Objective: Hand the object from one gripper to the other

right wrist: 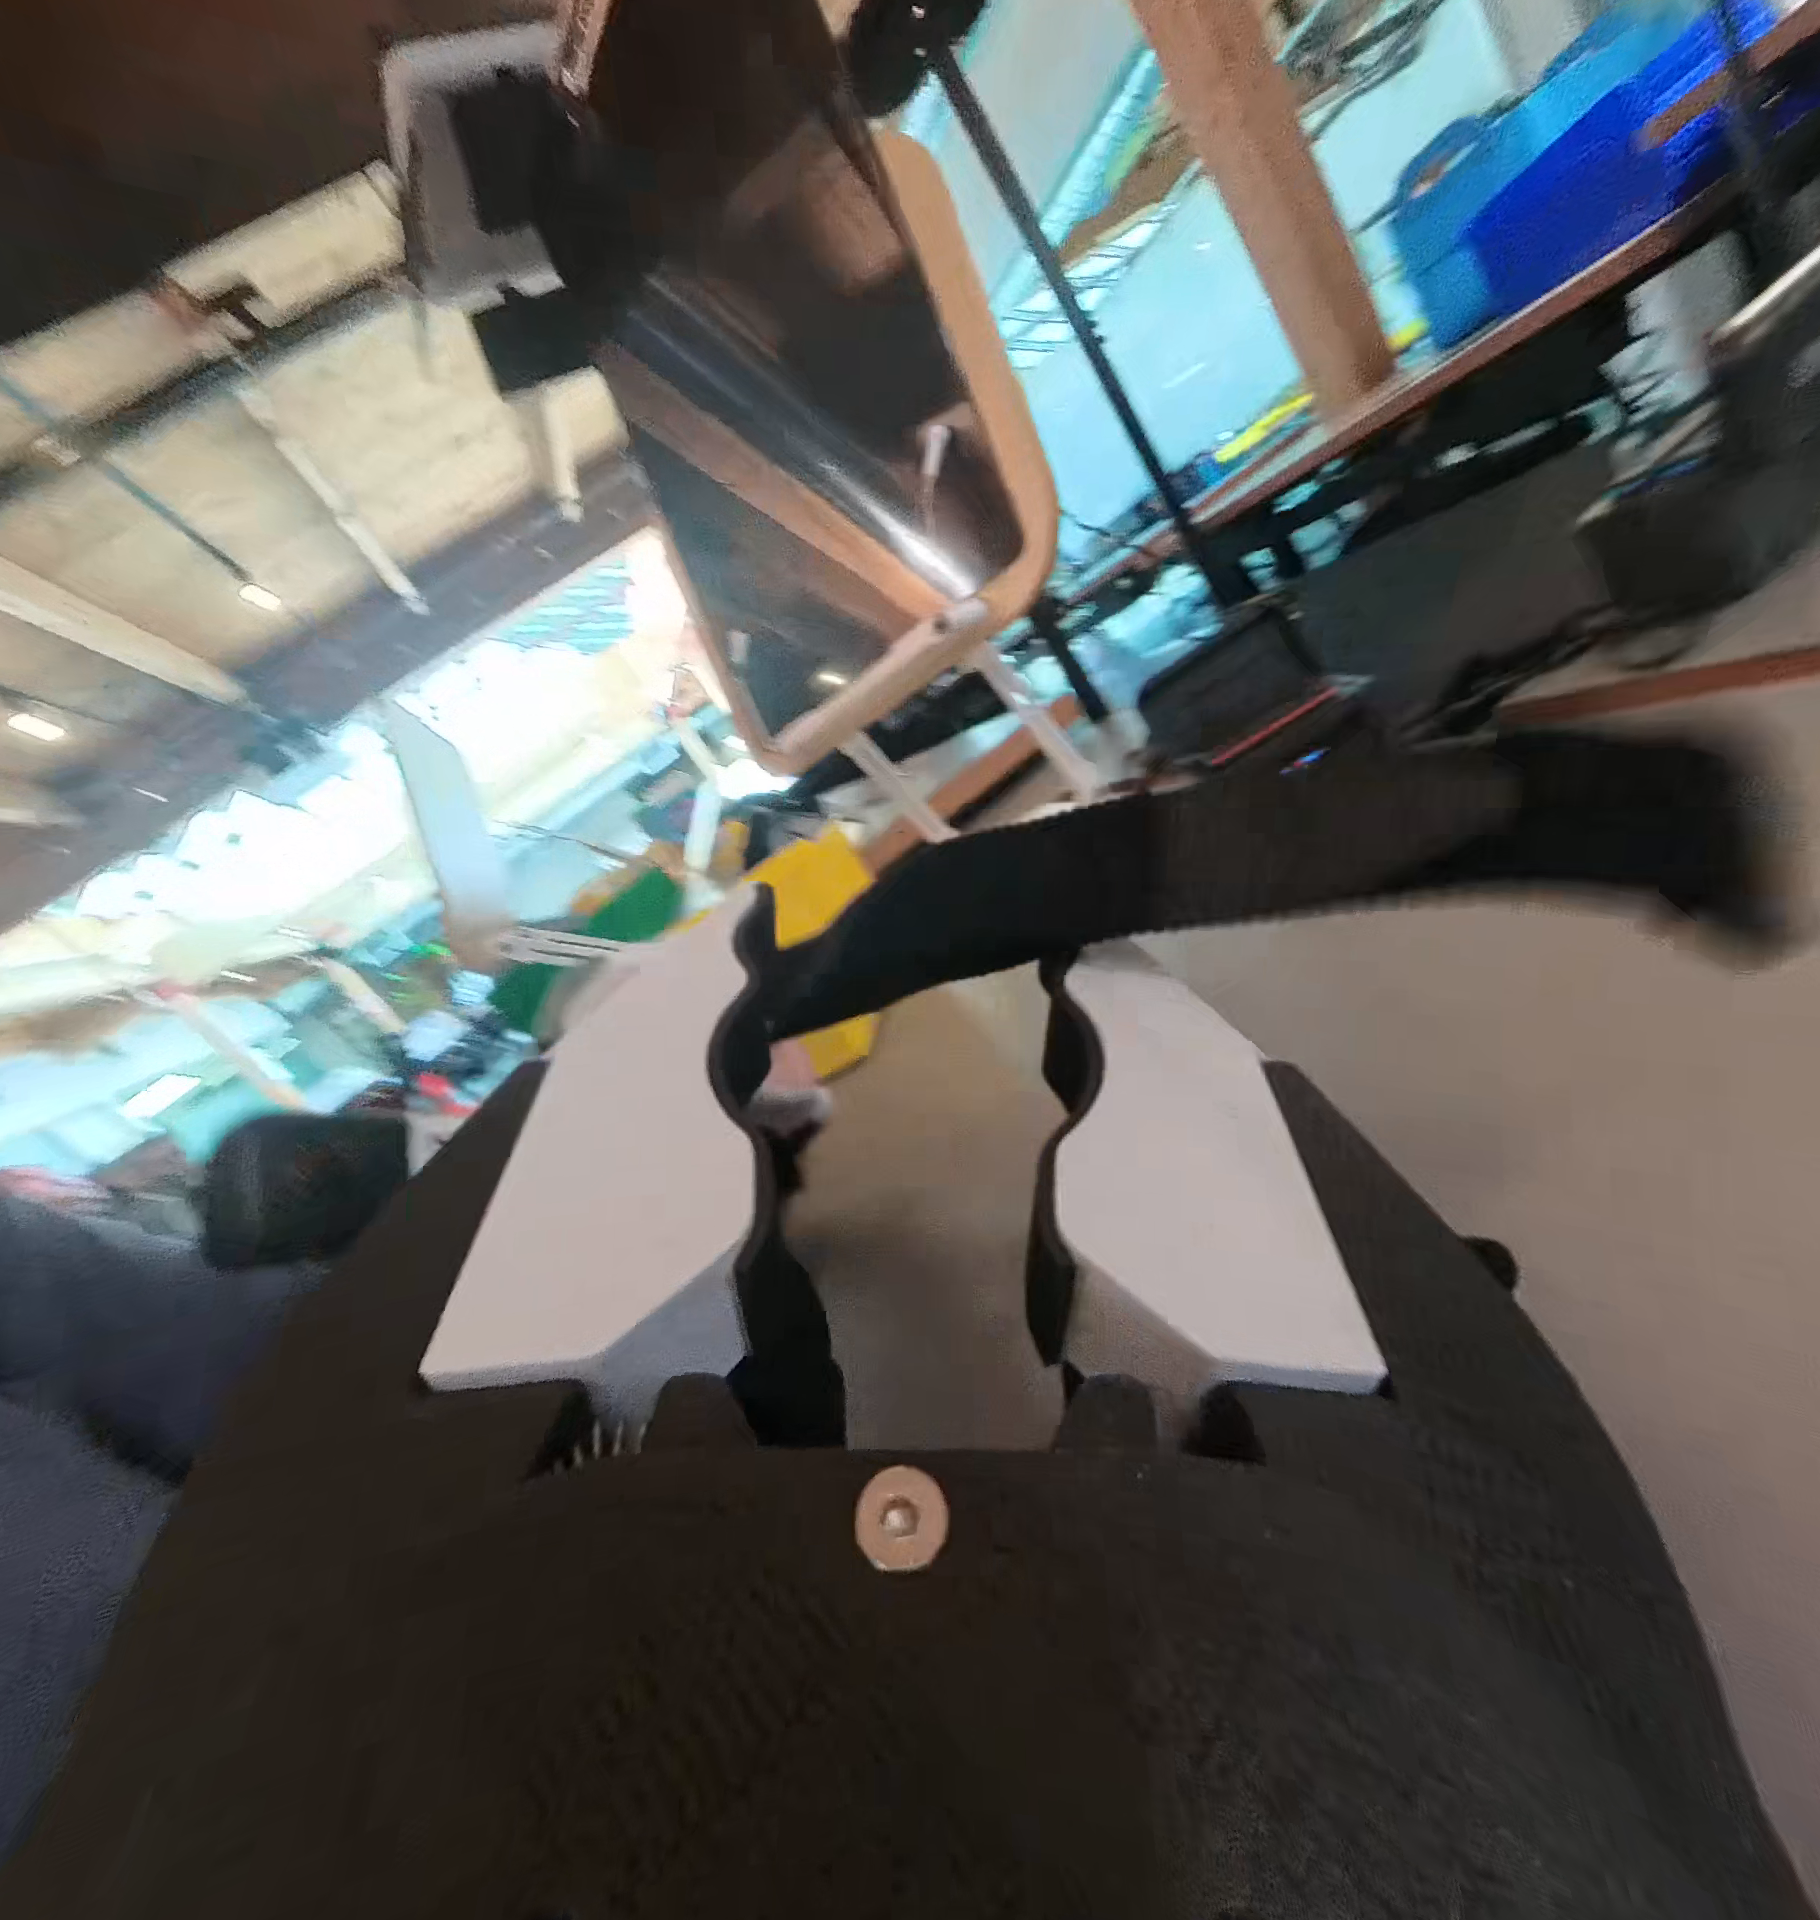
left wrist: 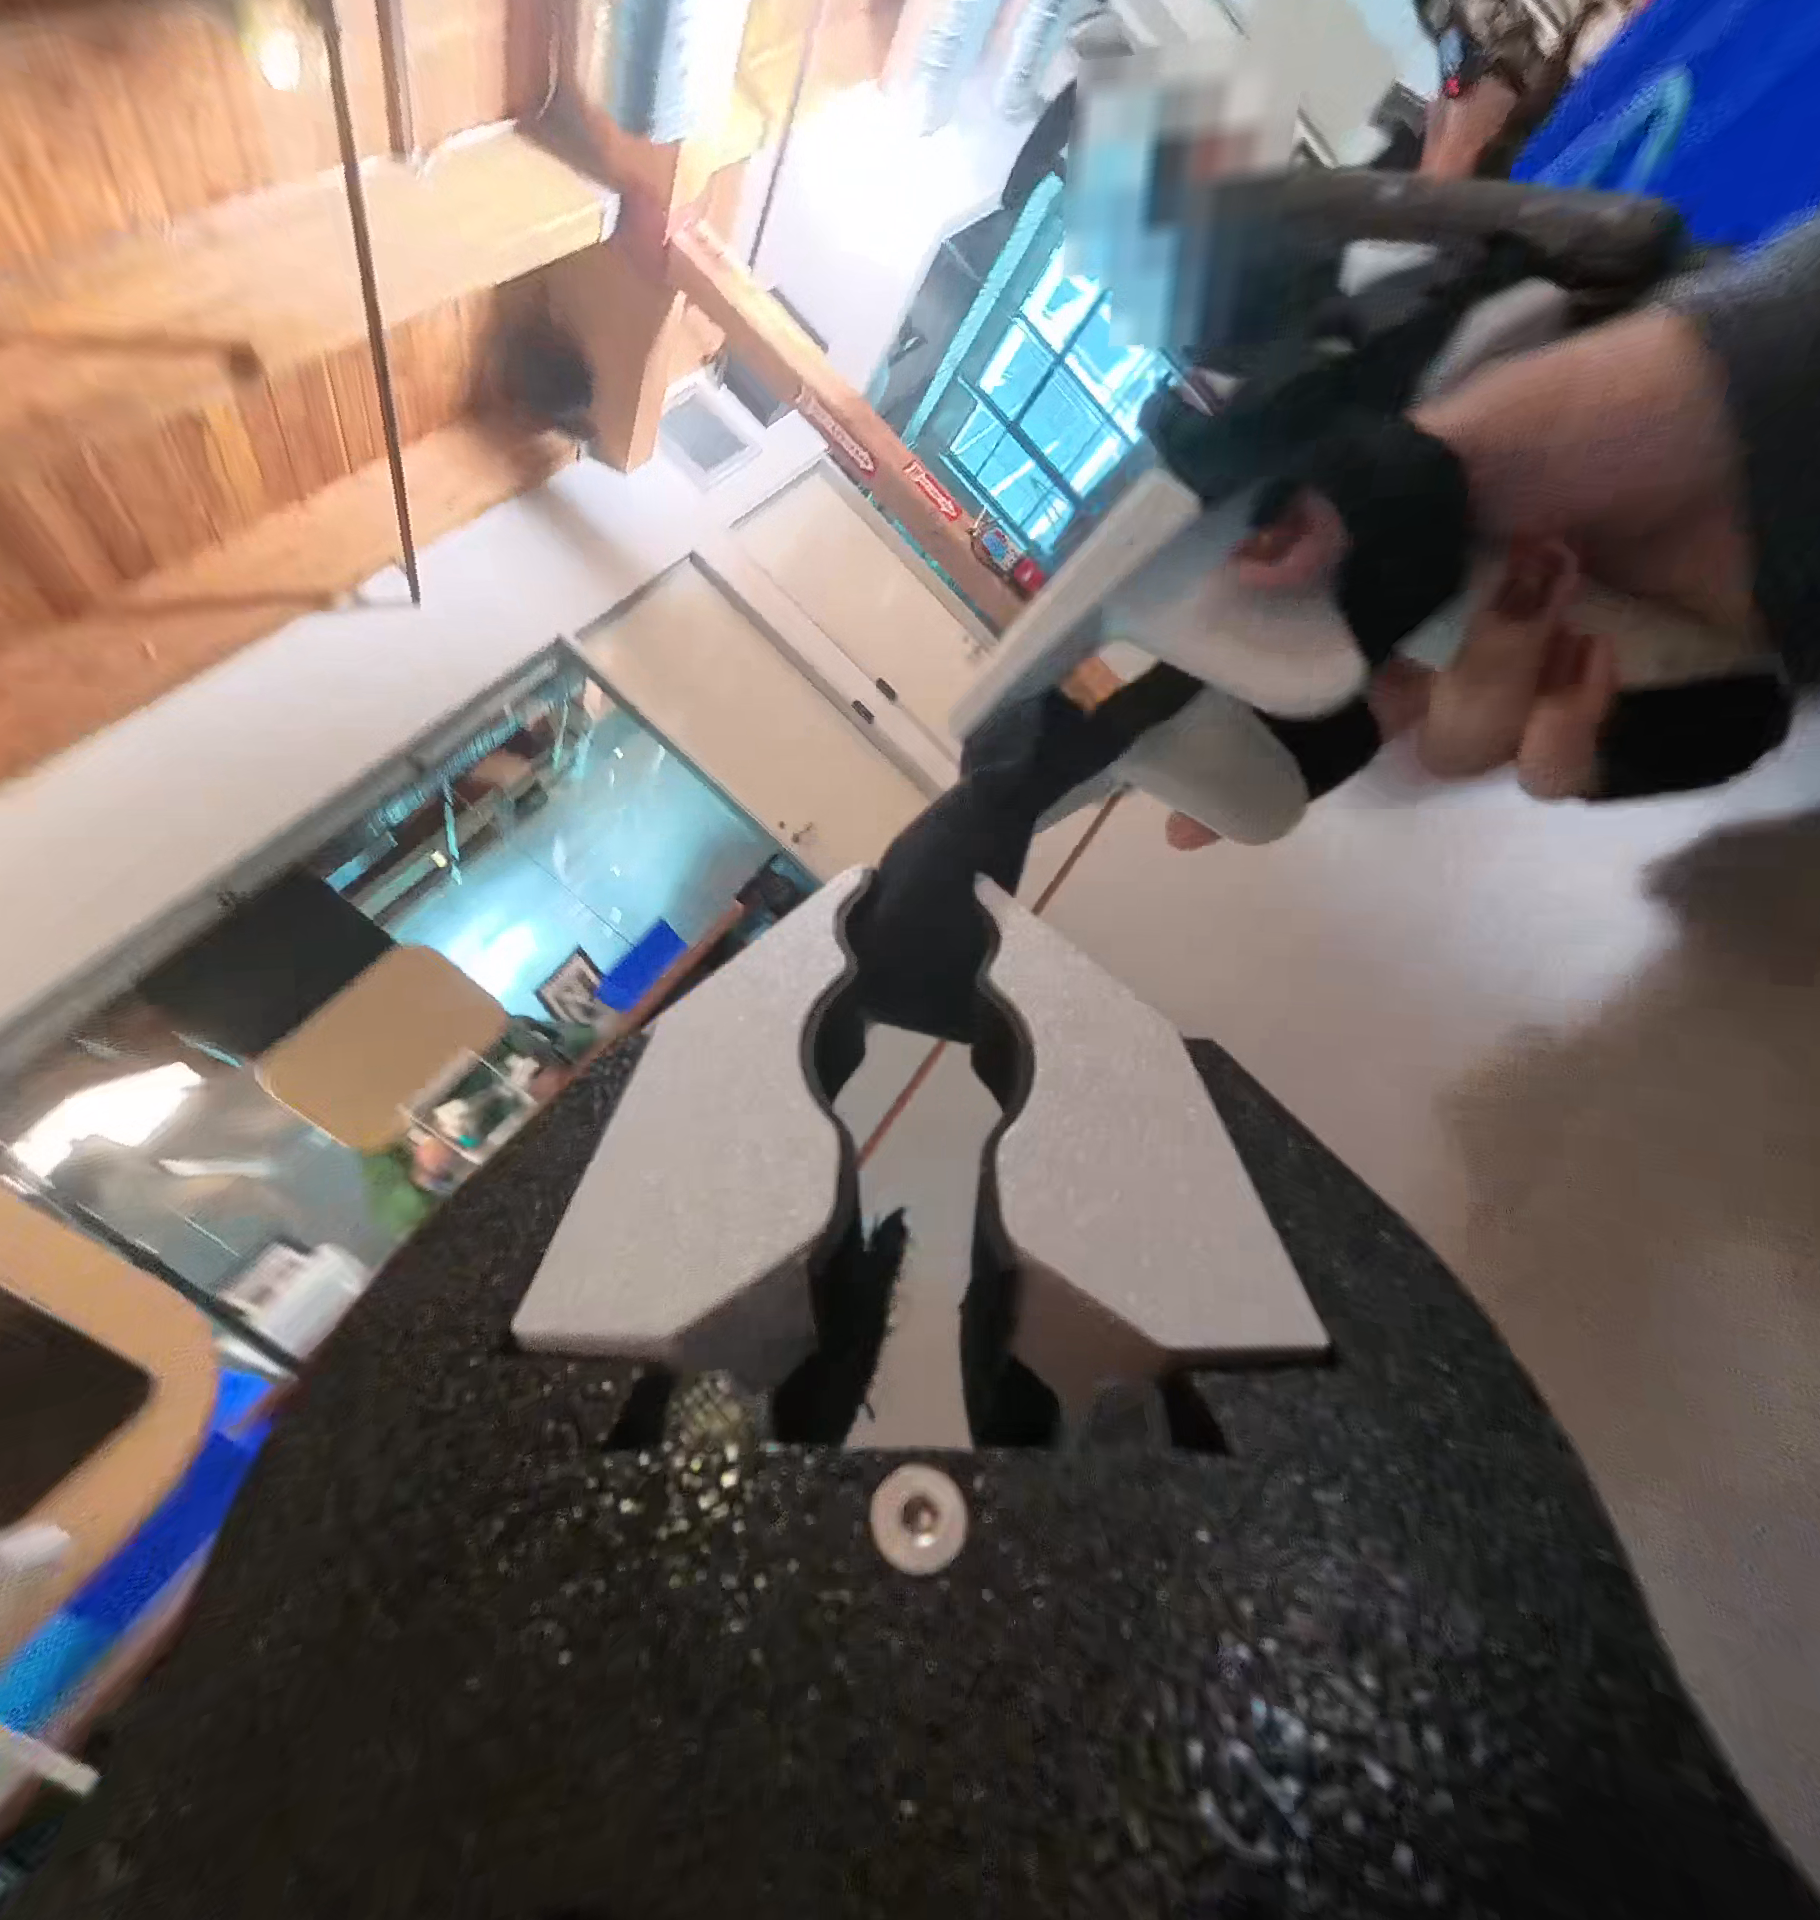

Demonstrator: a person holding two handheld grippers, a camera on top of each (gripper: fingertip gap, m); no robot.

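Strap [left wrist: 921, 945] between left gripper's [left wrist: 921, 935] fingers [left wrist: 750, 1122].

The object is a black fabric strap [left wrist: 927, 935], soft and twisted. In the left wrist view one end is pinched between the tips of the left hand-held gripper [left wrist: 921, 925], and the strap runs toward 1 o'clock. In the right wrist view it [right wrist: 1249, 862] extends toward 3 o'clock, held in mid-air.

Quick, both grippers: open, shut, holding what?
Left gripper: shut on the black strap.
Right gripper: open, strap lying across its tips, not clamped.
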